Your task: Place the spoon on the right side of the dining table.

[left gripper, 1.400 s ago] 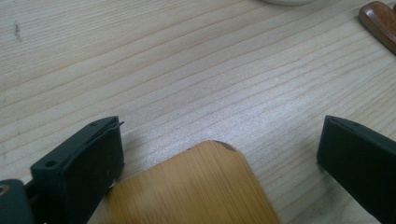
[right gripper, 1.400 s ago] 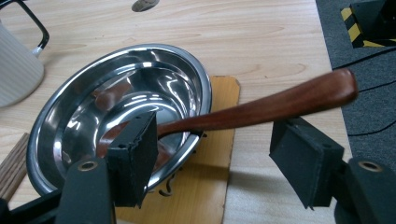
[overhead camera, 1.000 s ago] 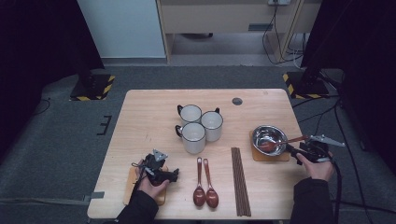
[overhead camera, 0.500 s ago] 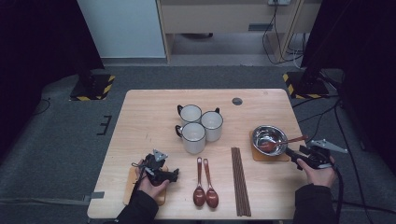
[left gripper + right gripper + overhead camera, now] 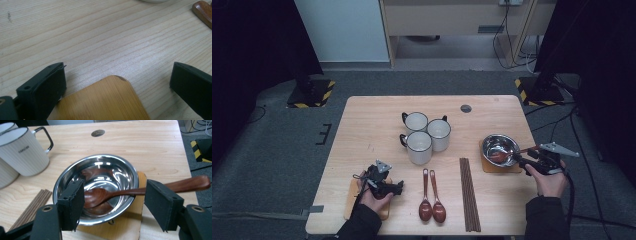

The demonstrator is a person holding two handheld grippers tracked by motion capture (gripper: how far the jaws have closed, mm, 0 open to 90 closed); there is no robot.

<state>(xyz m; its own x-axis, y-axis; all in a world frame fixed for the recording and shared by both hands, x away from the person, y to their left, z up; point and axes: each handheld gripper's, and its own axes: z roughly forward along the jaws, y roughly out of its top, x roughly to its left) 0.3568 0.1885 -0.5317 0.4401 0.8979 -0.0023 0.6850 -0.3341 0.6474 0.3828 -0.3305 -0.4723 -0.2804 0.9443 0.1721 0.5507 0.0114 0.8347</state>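
A steel bowl (image 5: pixel 501 145) (image 5: pixel 115 170) stands on a wooden coaster (image 5: pixel 499 167) (image 5: pixel 125 225) at the table's right. In it lies a dark wooden spoon (image 5: pixel 498 156) (image 5: pixel 100 195), its handle resting over the rim toward the right edge. My right gripper (image 5: pixel 522 160) (image 5: pixel 115 188) hovers just short of the bowl, open, its jaws framing the spoon without touching it. At the front left, my left gripper (image 5: pixel 398 187) (image 5: pixel 118 71) is open and low over a second wooden coaster (image 5: pixel 354 200) (image 5: pixel 105 100), whose rounded corner lies between the jaws.
Three white mugs (image 5: pixel 418 147) (image 5: pixel 23 152) cluster mid-table. Two wooden spoons (image 5: pixel 432 200) and a bundle of chopsticks (image 5: pixel 468 192) (image 5: pixel 32 205) lie near the front edge. A spoon end (image 5: pixel 203 12) lies beyond the left gripper. A small round disc (image 5: pixel 466 108) sits near the far edge.
The right gripper has shifted only slightly beside the bowl. The left gripper has kept still.
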